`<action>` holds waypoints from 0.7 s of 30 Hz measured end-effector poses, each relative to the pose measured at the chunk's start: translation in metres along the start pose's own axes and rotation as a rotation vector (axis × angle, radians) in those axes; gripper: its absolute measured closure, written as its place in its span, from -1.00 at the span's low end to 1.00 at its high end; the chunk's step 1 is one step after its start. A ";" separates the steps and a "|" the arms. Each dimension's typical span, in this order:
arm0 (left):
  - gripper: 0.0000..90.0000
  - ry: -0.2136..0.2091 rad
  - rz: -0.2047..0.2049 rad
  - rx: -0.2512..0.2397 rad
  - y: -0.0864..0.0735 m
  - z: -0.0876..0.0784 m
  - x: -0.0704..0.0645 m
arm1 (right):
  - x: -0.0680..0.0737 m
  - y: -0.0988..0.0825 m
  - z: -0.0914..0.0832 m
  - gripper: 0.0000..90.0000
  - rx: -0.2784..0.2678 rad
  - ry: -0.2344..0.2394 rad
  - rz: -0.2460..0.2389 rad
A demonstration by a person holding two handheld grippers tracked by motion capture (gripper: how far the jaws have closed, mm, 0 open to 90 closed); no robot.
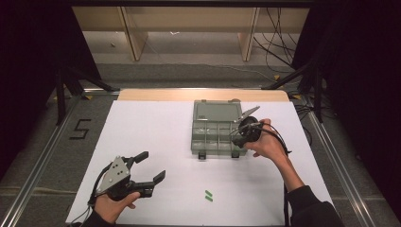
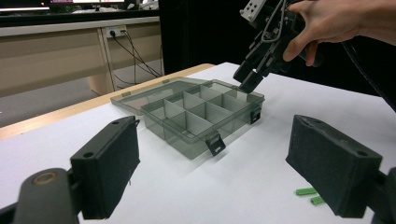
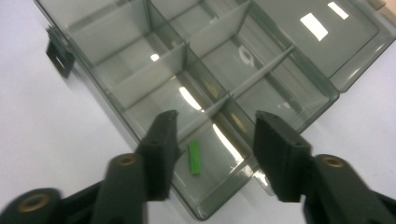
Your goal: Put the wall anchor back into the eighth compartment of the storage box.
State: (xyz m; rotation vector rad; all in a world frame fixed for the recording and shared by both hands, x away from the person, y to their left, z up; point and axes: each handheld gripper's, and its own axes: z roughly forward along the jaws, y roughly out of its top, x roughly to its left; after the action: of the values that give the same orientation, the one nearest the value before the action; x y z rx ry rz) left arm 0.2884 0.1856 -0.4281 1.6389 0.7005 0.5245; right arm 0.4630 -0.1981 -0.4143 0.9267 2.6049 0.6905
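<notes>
On a white-covered table [image 1: 156,142], a clear compartment box [image 1: 217,130] lies open. The right gripper [image 3: 212,135] hangs over its corner cell, jaws parted and empty above a small green piece [image 3: 194,158] lying inside. The left gripper [image 1: 151,166] waits wide open near two more green pieces [image 1: 208,195], which look light, stiff and best pinched across their narrow sides.

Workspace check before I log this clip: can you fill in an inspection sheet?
Surface: white table top, wooden far edge.
Job's things: open compartment box, lid flat behind; one green piece in a corner compartment; two green pieces on the table.
Clutter: nothing seen.
Grippers: left gripper open, apart from the box; right gripper open above the box's corner.
Cables: one trails from each gripper; more on the floor.
Surroundings: dark curtains, wooden furniture behind.
</notes>
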 end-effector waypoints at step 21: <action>-0.64 0.003 -0.002 0.001 0.000 -0.001 0.000 | 0.067 -0.002 -0.032 -0.33 -0.089 0.067 -0.082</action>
State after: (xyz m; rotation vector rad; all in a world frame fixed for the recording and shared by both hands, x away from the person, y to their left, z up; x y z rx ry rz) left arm 0.2871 0.1863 -0.4276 1.6385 0.7043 0.5255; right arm 0.3978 -0.1667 -0.3959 0.7787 2.6294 0.8216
